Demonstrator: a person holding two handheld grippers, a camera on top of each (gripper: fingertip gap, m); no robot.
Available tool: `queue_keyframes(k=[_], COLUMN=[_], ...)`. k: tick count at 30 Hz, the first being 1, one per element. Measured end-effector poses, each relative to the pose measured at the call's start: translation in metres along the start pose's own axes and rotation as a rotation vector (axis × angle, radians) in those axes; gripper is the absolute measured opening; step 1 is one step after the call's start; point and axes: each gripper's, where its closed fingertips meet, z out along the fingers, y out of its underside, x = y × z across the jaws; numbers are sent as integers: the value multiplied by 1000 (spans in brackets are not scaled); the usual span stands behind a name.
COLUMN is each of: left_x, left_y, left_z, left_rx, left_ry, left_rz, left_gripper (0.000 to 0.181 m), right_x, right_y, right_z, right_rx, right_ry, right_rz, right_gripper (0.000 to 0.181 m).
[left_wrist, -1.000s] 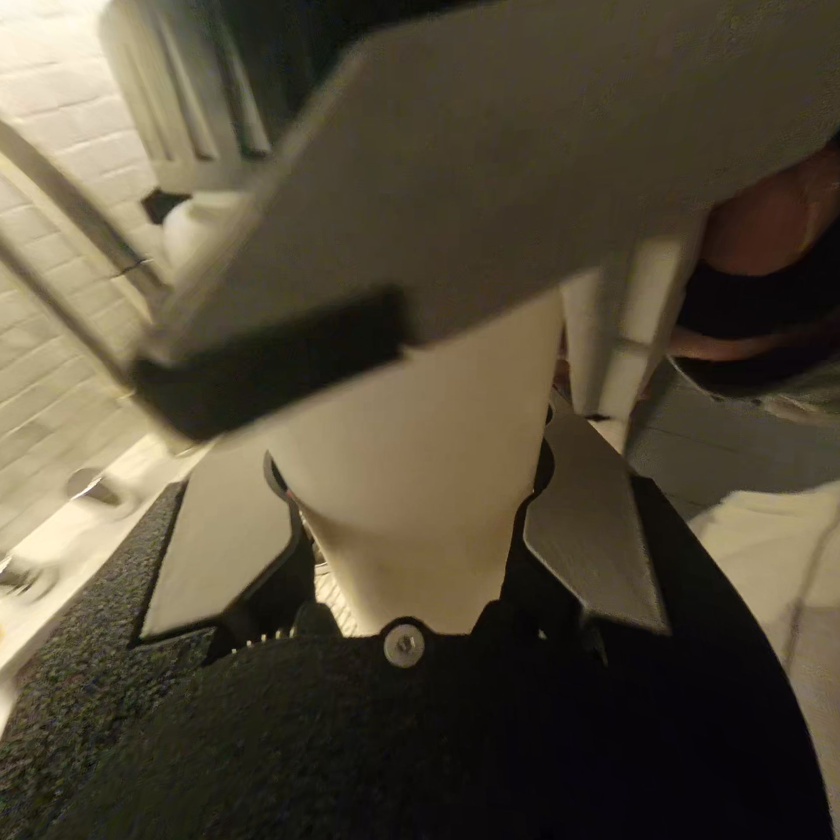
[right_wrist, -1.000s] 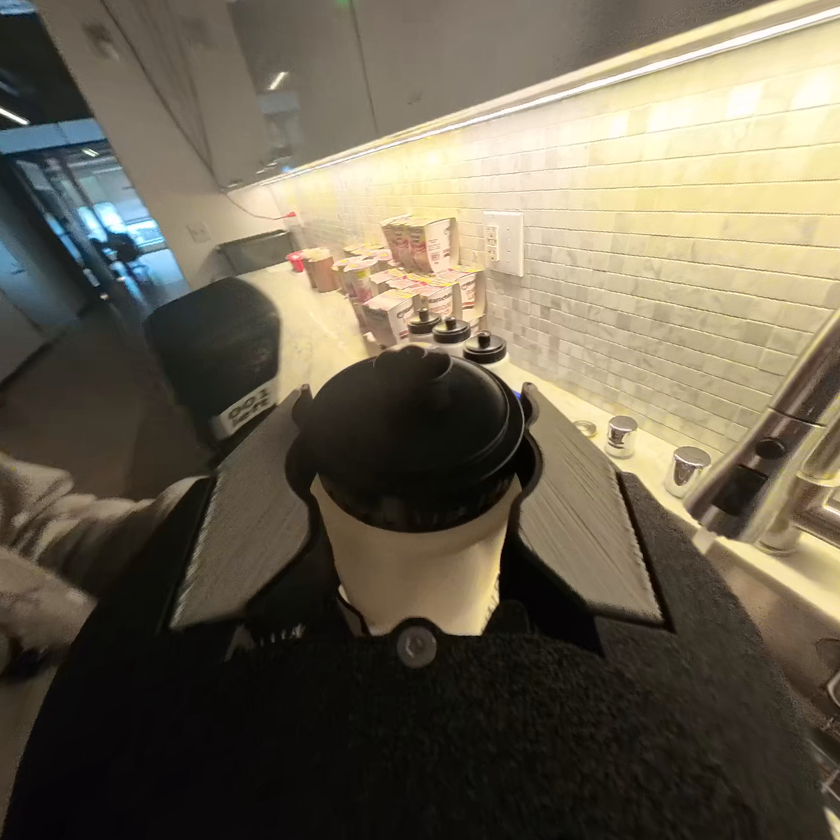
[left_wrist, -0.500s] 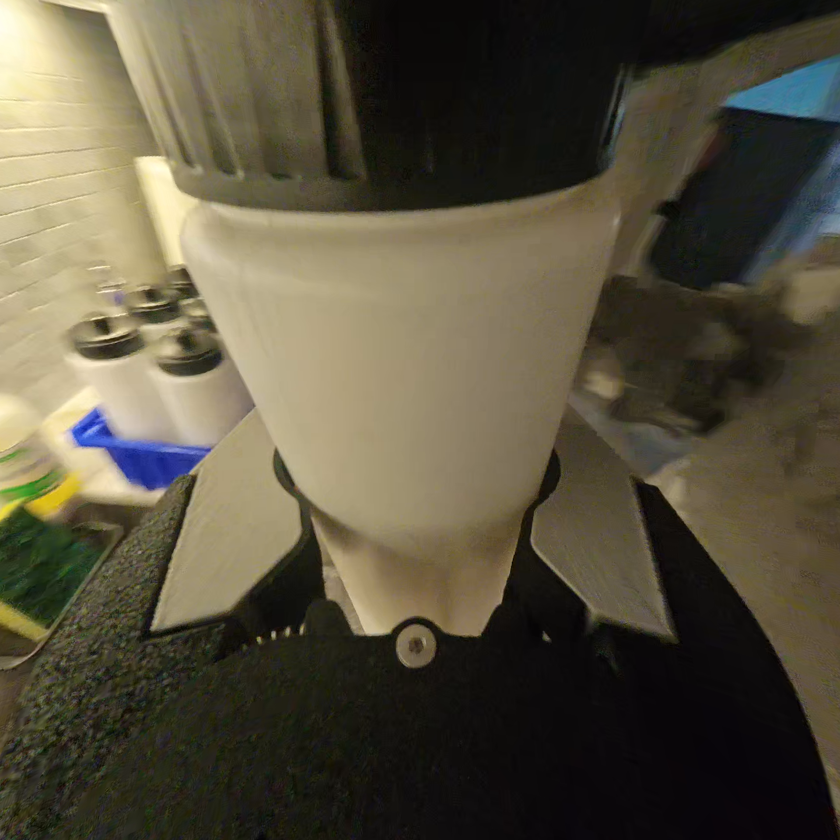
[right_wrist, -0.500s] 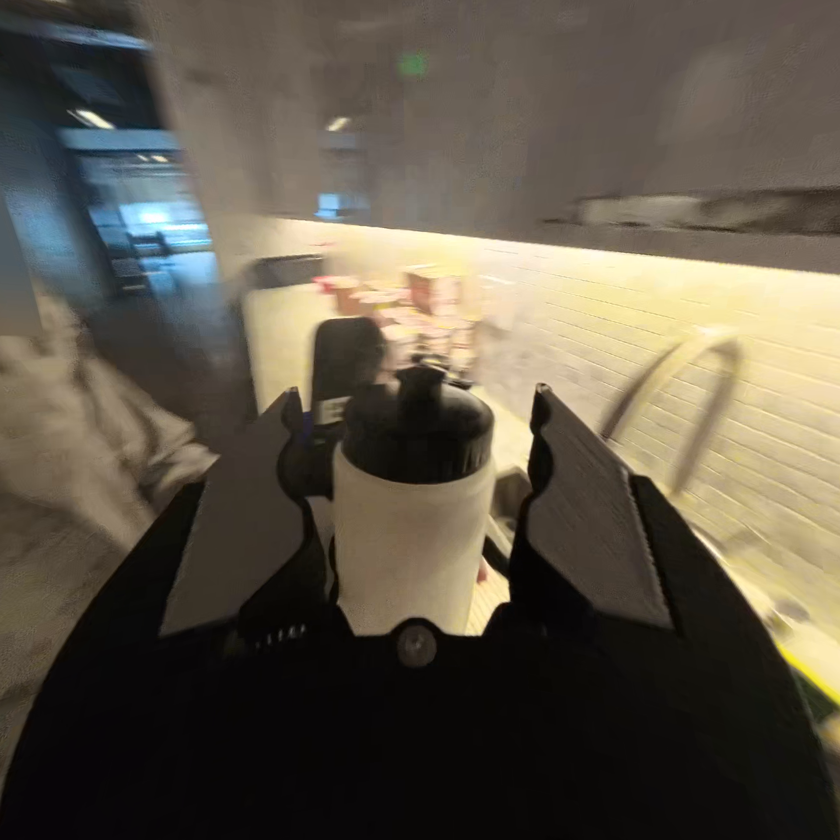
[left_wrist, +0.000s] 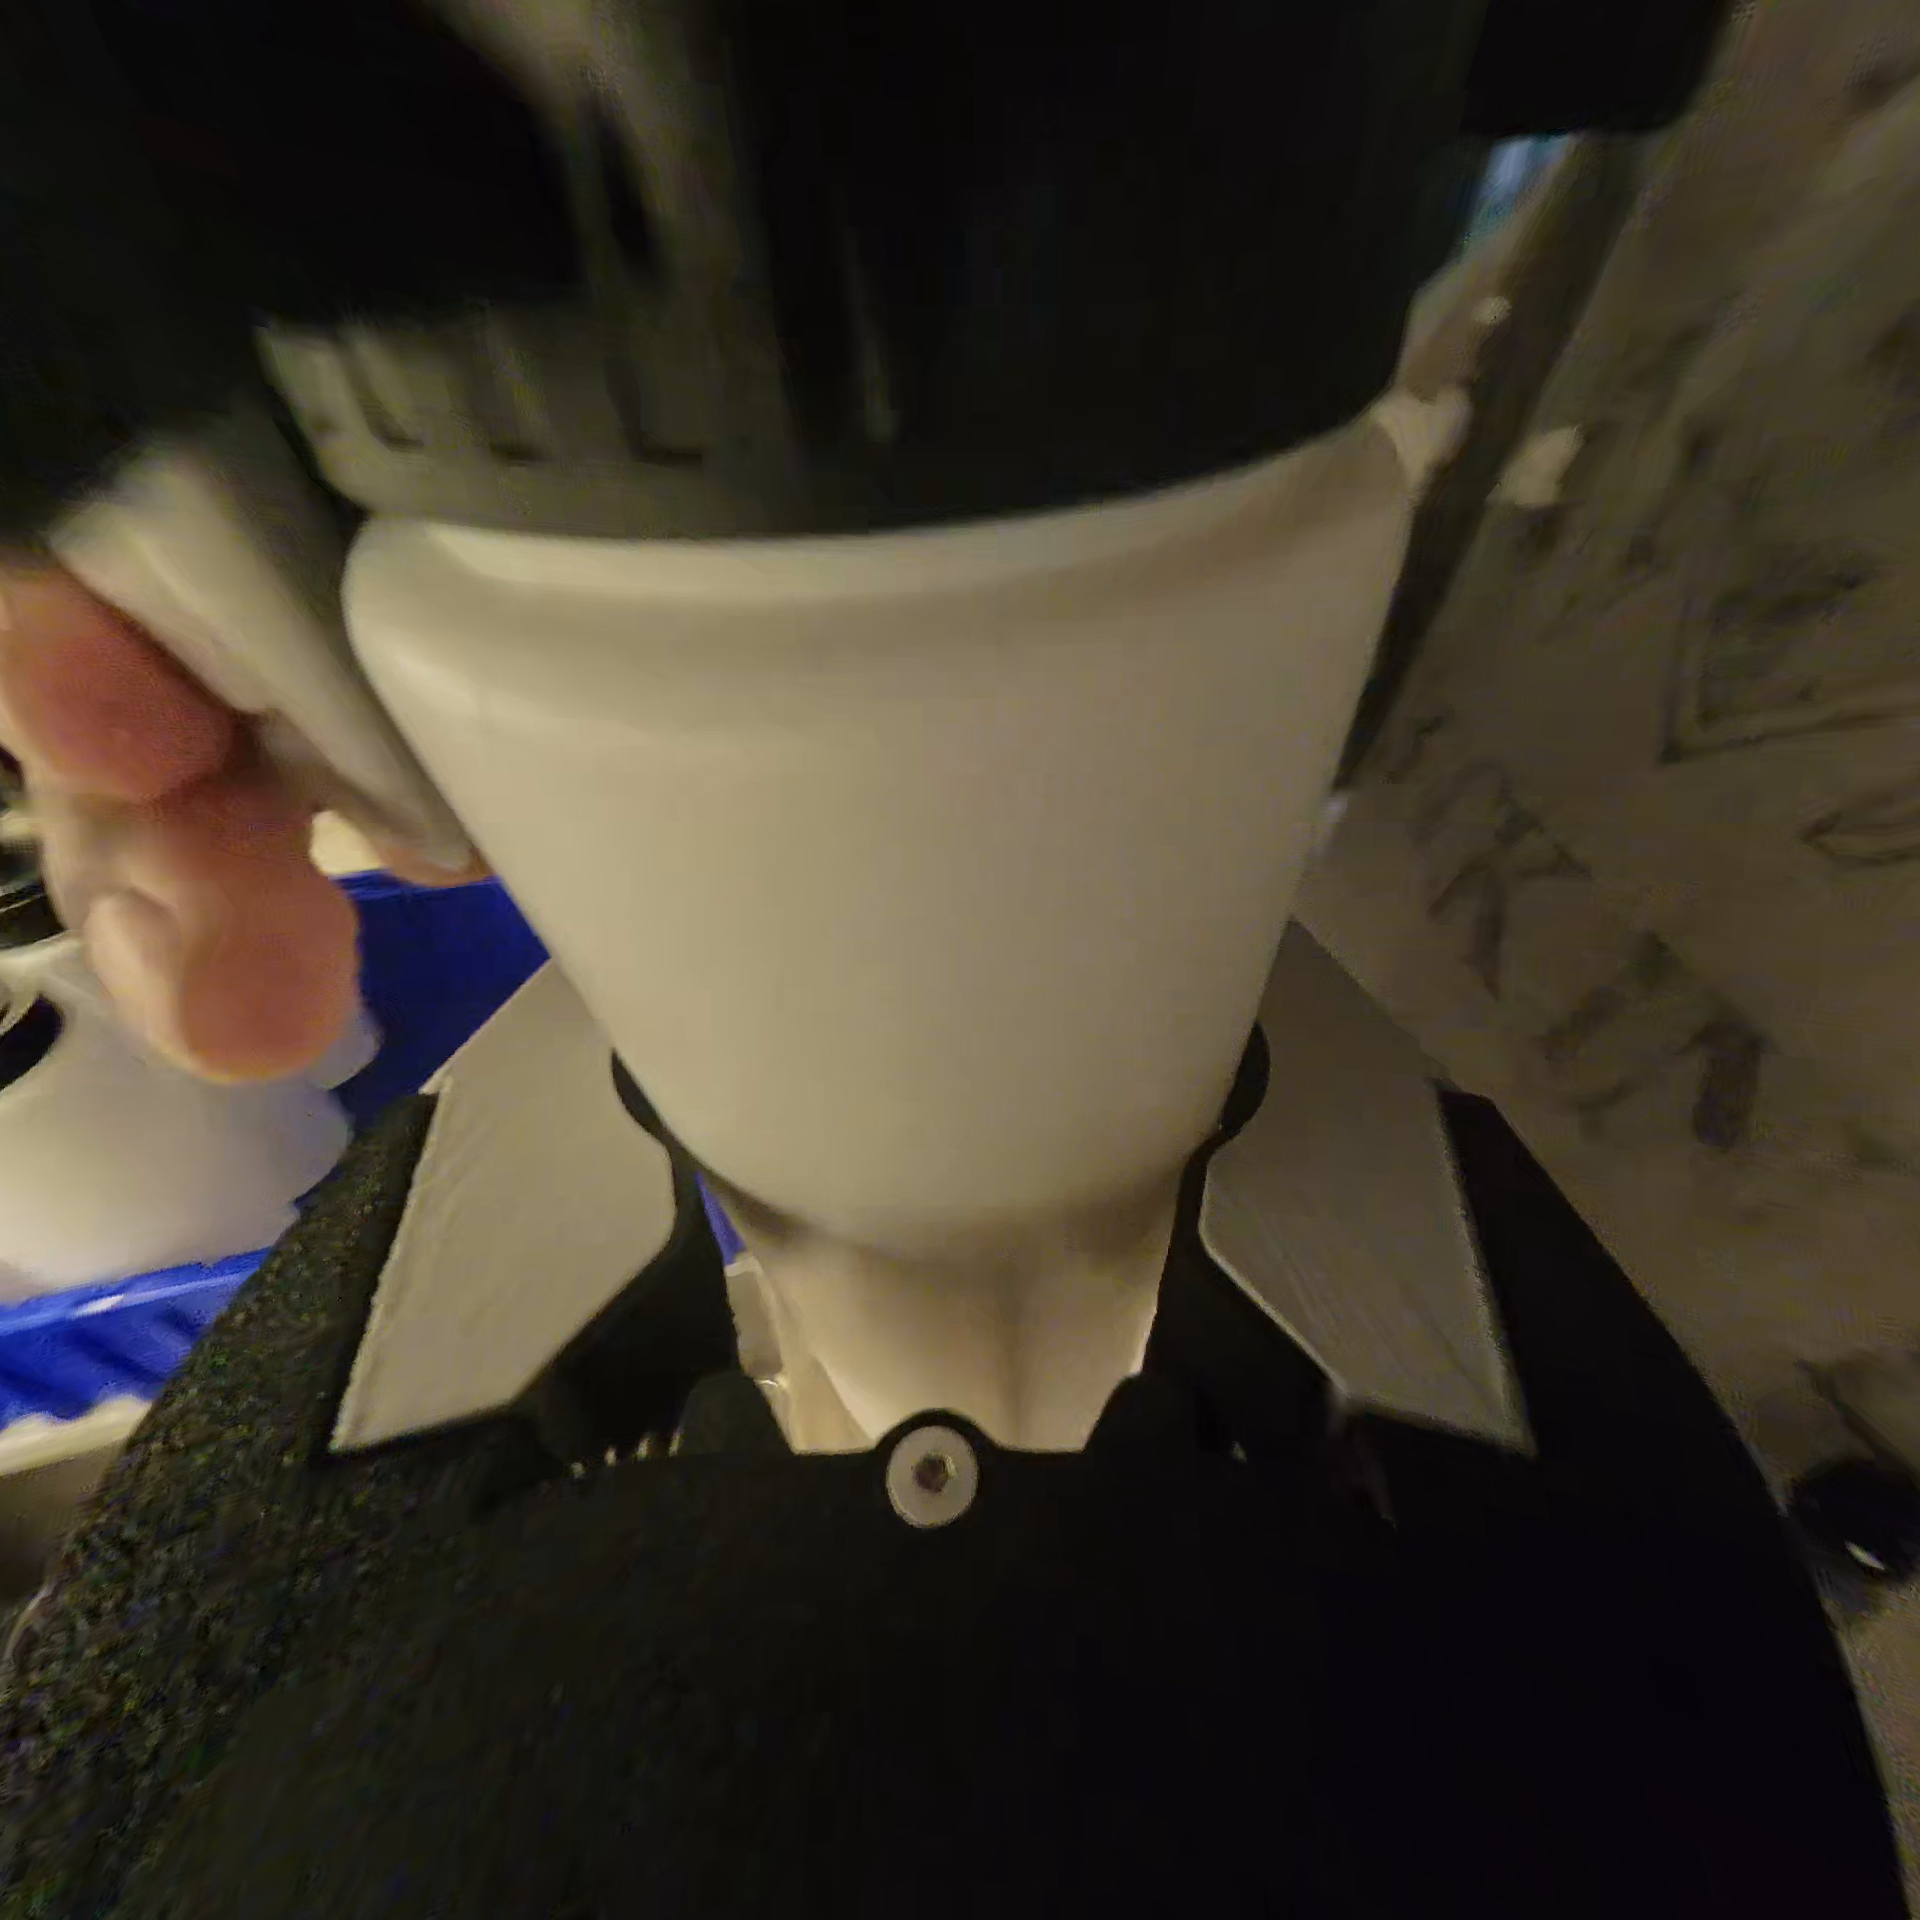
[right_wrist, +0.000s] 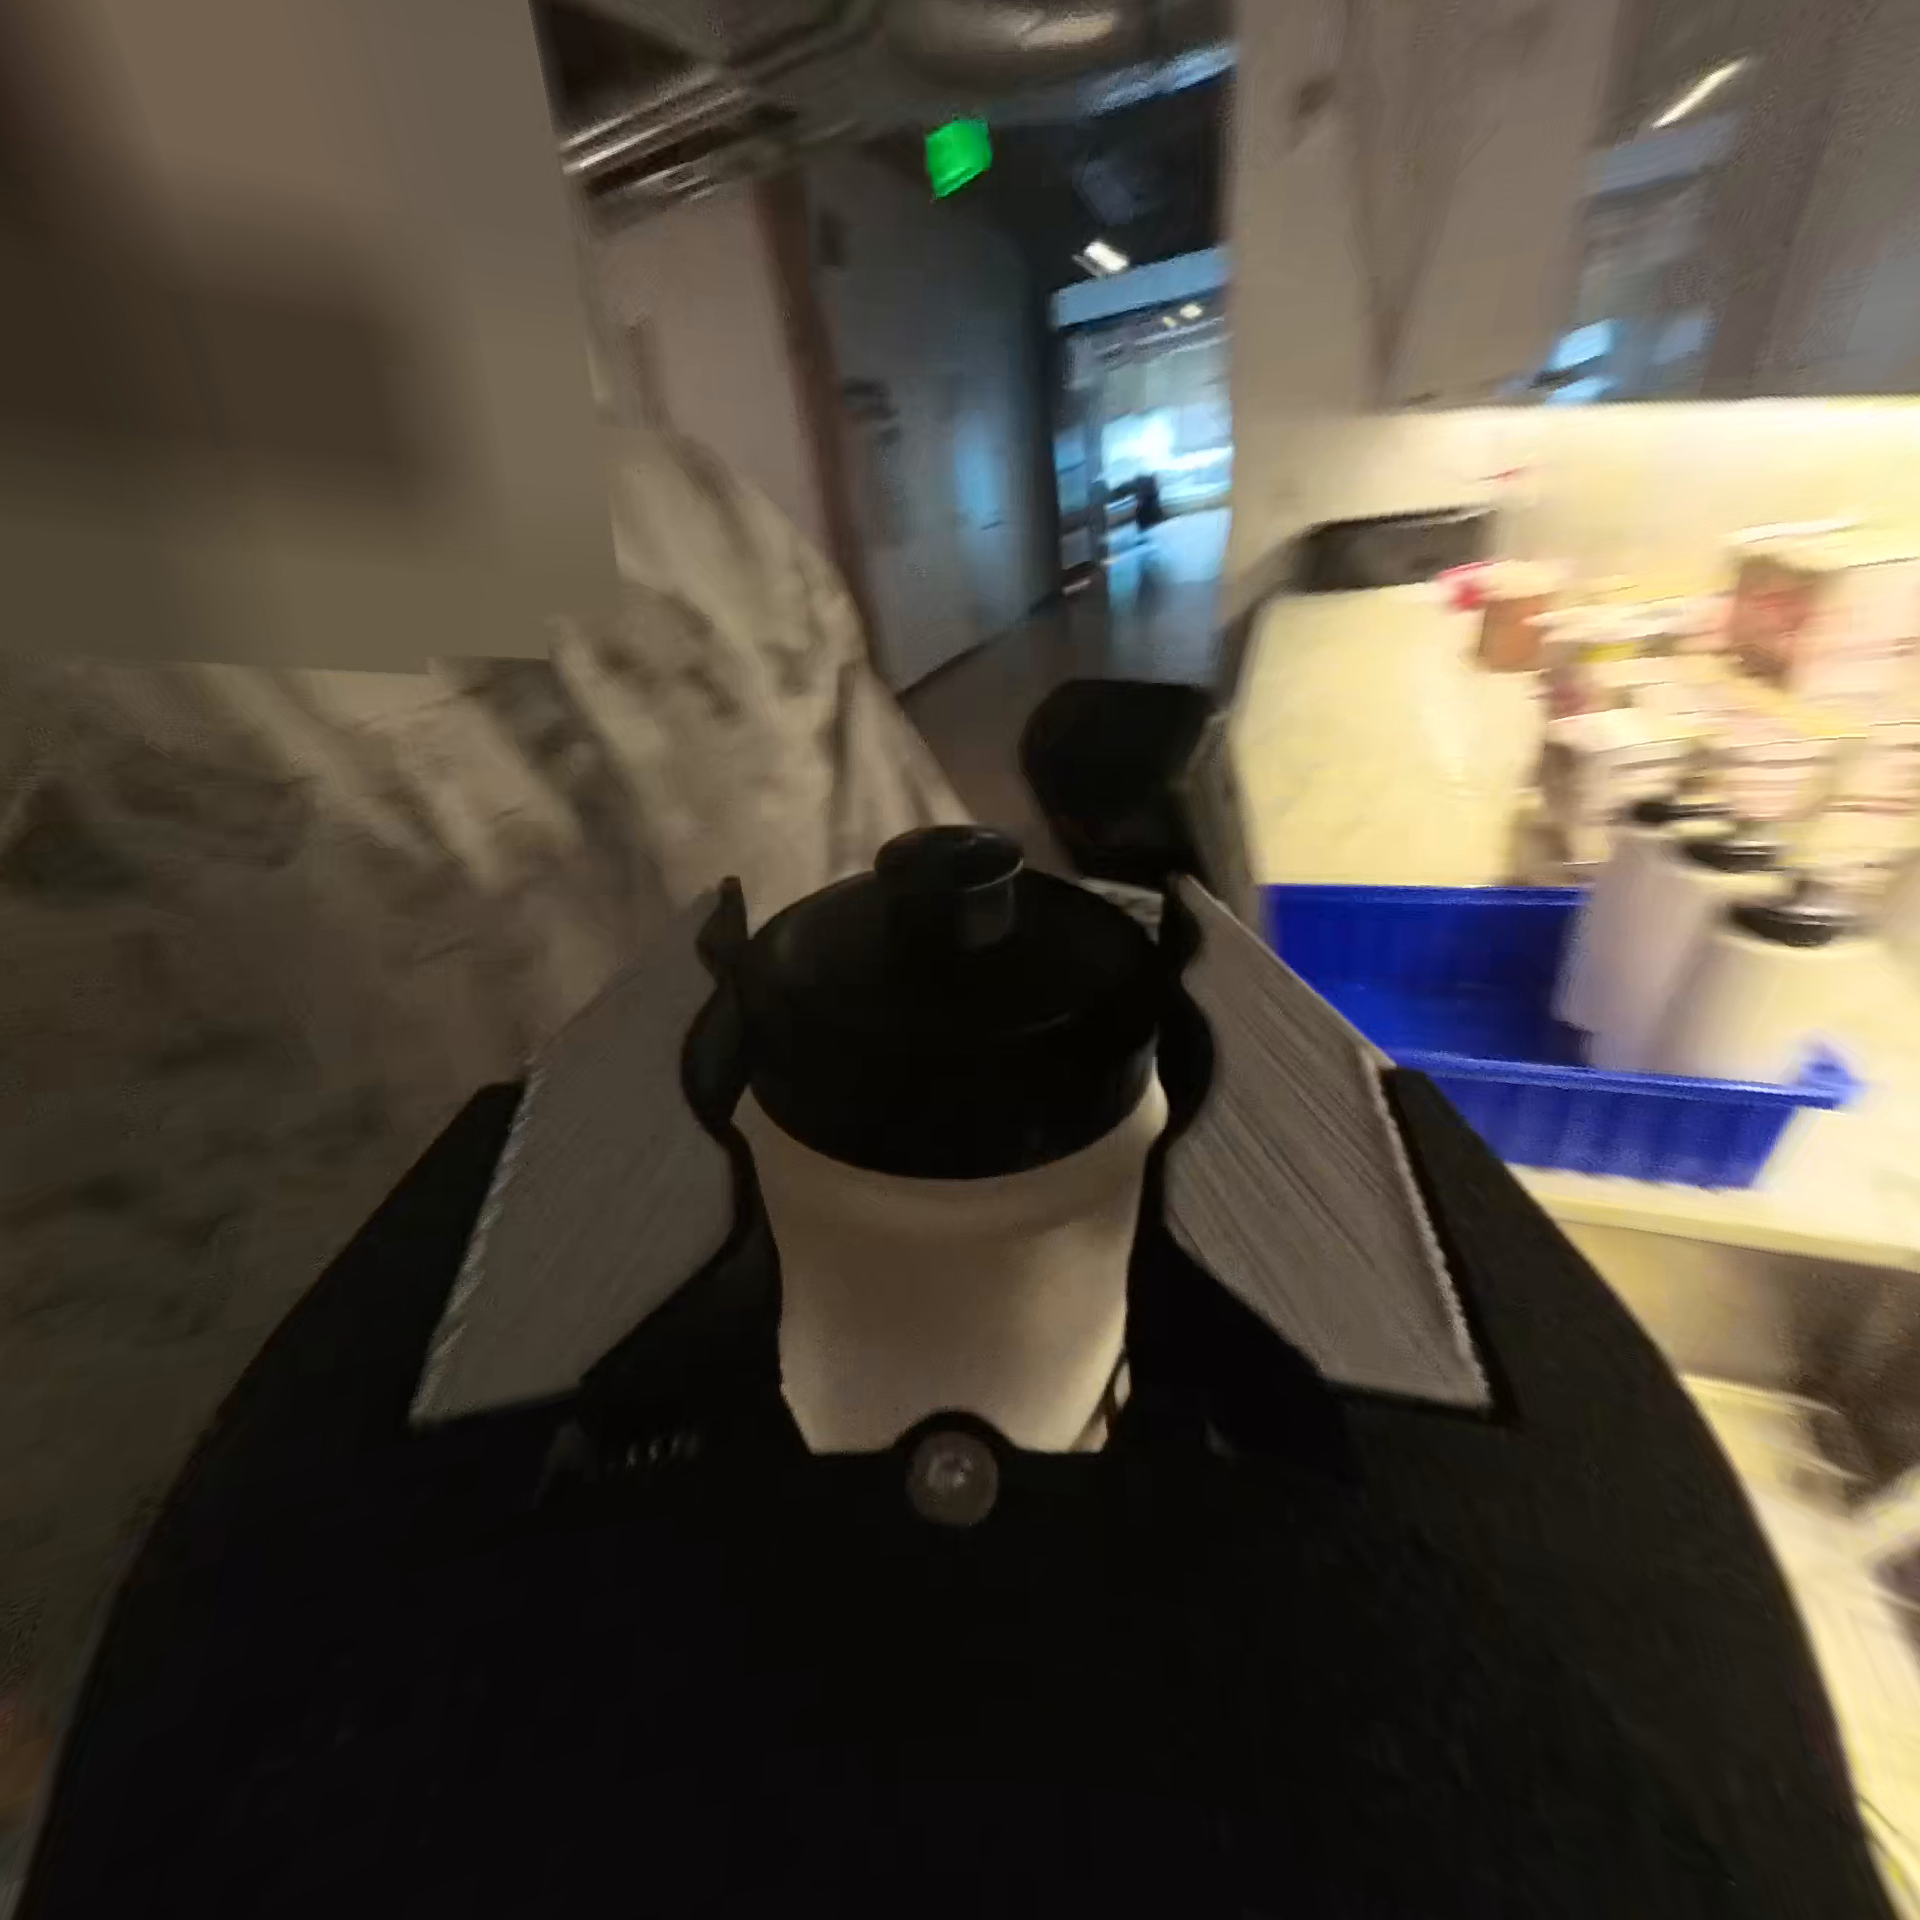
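Wrist views: two claw-held white bottles

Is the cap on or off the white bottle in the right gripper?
On. The black cap sits on top of the white bottle, which the right gripper holds between its fingers. Whether its spout is open, I cannot tell.

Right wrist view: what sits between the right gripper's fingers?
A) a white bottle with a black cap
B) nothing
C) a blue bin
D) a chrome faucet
A: the white bottle with its black cap stands between the ribbed fingers of the right gripper, which close on its sides; the blue bin sits farther back on the counter.
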Motion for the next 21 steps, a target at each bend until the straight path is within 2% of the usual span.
queue_keyframes(k=[4, 5, 6, 7, 8, 10, 11, 14, 15, 16, 17, 18, 19, 21], left_x=[-52, -64, -72, -78, -81, -83, -79, -41, -22, -4, 3, 0, -6, -35], left_y=[2, 5, 11, 14, 17, 22, 22, 15, 15, 12, 7, 6, 6, 8], left_z=[-18, -23, -27, -30, -32, -33, -32, -18, -11, -7, -6, -5, -7, -19], left_rx=[18, 6, -18, -37, -53, -83, -80, -59, -61, -31, 15, 34, 35, 42], left_ry=[-341, -436, -508, -566, -606, -637, -604, -338, -211, -81, -24, -31, -71, -262], left_rz=[-68, -80, -78, -64, -50, -44, -41, 16, 12, -22, -53, -67, -76, -89], left_gripper=[104, 104, 104, 104, 104, 104, 103, 104, 105, 105, 104, 103, 103, 105], right_x=[40, 47, 53, 64, 68, 67, 60, 14, -3, -12, -12, -6, 4, 34], right_y=[-4, -4, -1, 6, 14, 16, 18, 22, 25, 23, 20, 19, 15, 11], right_z=[-19, -22, -23, -25, -22, -17, -12, 1, 0, -1, -1, 0, 1, -4], right_rx=[-1, 11, 7, -11, -43, -58, -87, -126, -144, -132, -113, -96, -63, -5], right_ry=[500, 612, 689, 774, 782, 711, 608, 101, -69, -179, -221, -217, -156, 114], right_rz=[-170, -196, -185, -156, -157, -185, -181, -137, -84, -45, -19, 9, 39, 17], right_gripper=[101, 101, 98, 88, 79, 78, 78, 77, 78, 78, 78, 79, 80, 99])
